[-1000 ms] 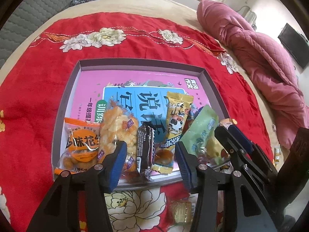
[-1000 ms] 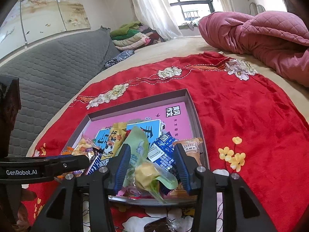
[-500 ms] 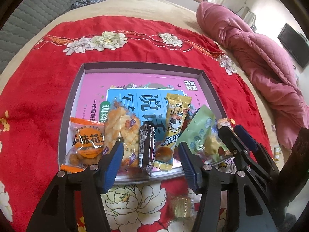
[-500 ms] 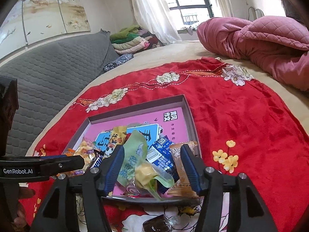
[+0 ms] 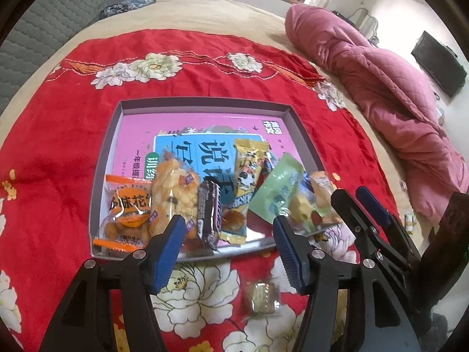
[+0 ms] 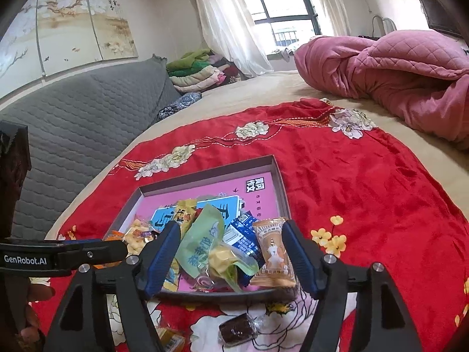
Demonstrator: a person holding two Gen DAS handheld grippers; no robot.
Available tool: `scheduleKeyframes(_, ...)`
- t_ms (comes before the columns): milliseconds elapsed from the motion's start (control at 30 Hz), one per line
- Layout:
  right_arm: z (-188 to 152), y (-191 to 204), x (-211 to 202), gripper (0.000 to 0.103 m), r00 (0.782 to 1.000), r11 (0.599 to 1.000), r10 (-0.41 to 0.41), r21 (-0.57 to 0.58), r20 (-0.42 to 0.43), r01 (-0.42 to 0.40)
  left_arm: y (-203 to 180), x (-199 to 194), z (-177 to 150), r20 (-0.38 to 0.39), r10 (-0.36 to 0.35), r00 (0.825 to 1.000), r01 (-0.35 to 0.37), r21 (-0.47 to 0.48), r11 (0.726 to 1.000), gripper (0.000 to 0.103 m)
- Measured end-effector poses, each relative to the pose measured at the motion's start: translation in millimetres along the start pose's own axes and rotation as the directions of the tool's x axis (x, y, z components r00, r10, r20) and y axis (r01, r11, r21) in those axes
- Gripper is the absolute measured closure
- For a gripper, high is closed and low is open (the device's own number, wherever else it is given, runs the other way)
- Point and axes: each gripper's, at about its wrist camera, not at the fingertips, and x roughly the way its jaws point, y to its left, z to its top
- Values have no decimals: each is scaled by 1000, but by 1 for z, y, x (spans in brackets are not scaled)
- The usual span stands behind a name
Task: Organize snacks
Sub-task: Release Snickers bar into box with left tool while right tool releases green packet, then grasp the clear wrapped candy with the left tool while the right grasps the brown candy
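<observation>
Both claws hang over the near edge of the tray (image 5: 105, 158), jaws opening and gripping nothing: the left claw (image 5: 228, 243) at 6 o'clock, the right claw (image 6: 228, 252) beside it at 4. The snacks (image 5: 176, 193) crowd the tray's near side; a wrapped candy (image 5: 261, 296) lies outside on the red cloth (image 5: 44, 152).

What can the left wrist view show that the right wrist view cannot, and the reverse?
Only the left wrist view shows the orange packet fully, the black bar and a clear-wrapped sweet on the red cloth. Only the right wrist view shows the brown sweet, the window and the wall painting. Both show the tray, the green packet, the pink quilt, and both grippers, jaws opening, pressing nothing: left, right.
</observation>
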Motion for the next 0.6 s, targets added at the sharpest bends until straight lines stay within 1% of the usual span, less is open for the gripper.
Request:
scheduleKeyframes(267,-2,-5,-17,31,1000,998,-31,46,-2,31,-5,-7,-11,-22,-13,1000,14,27,1000,39)
scheduleKeyframes(600,-12,-15,-37,31,996,993,-80,83,-43,83,-10,-7,-32,-63,-23,998,26,52,998,39)
